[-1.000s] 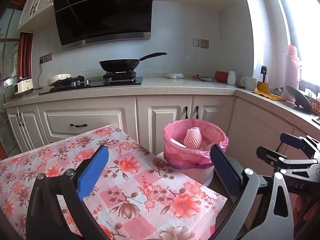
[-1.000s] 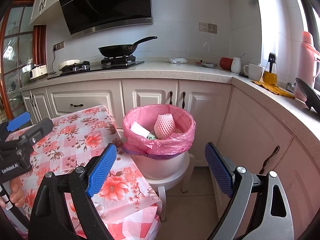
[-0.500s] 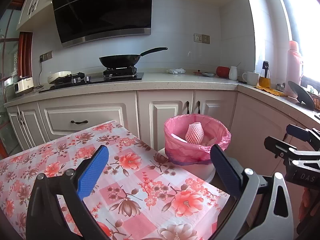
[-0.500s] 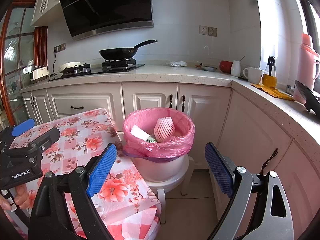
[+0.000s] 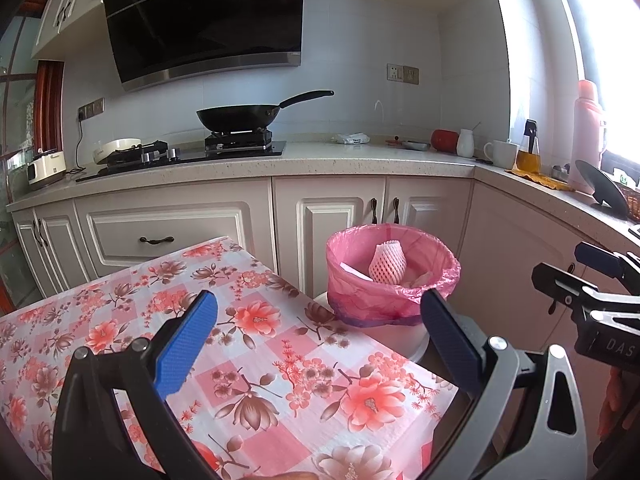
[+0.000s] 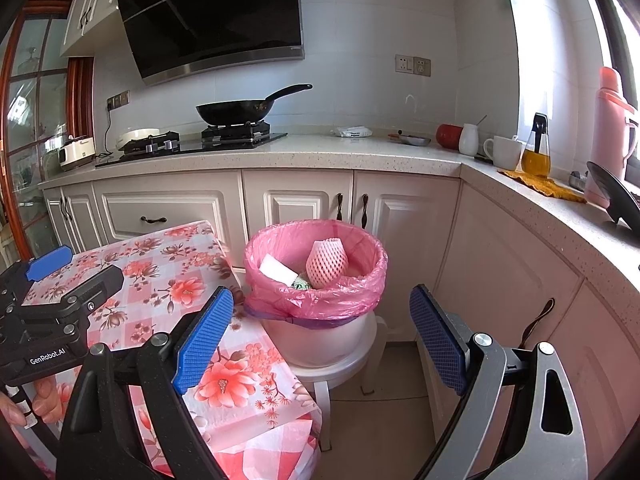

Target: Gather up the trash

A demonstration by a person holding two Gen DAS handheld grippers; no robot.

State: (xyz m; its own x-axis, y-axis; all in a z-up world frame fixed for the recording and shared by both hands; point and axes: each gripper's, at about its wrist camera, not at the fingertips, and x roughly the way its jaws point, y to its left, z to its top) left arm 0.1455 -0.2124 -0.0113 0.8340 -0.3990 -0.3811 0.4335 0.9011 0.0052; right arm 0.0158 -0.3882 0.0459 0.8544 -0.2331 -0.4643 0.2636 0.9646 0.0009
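A white bin lined with a pink bag (image 5: 390, 296) (image 6: 316, 300) stands on a white stool (image 6: 340, 376) beside the table. In it lie a pink foam fruit net (image 5: 387, 263) (image 6: 327, 264), a white piece (image 6: 277, 271) and a green-white scrap (image 6: 301, 283). My left gripper (image 5: 320, 344) is open and empty above the floral tablecloth (image 5: 240, 344), left of the bin. My right gripper (image 6: 322, 340) is open and empty in front of the bin. Each gripper shows in the other's view: the right one (image 5: 592, 280), the left one (image 6: 60, 280).
White cabinets and a speckled counter (image 6: 320, 156) run behind and along the right. A black wok (image 6: 236, 112) sits on the stove. Cups, an oil bottle (image 6: 536, 152) and a pink thermos (image 6: 610, 132) stand on the counter at right. Tiled floor (image 6: 376, 432) lies below the stool.
Both grippers have drawn back and risen slightly, so the bin sits lower and a little smaller in both views. Both stay open and empty. The trash in the bin has not moved.
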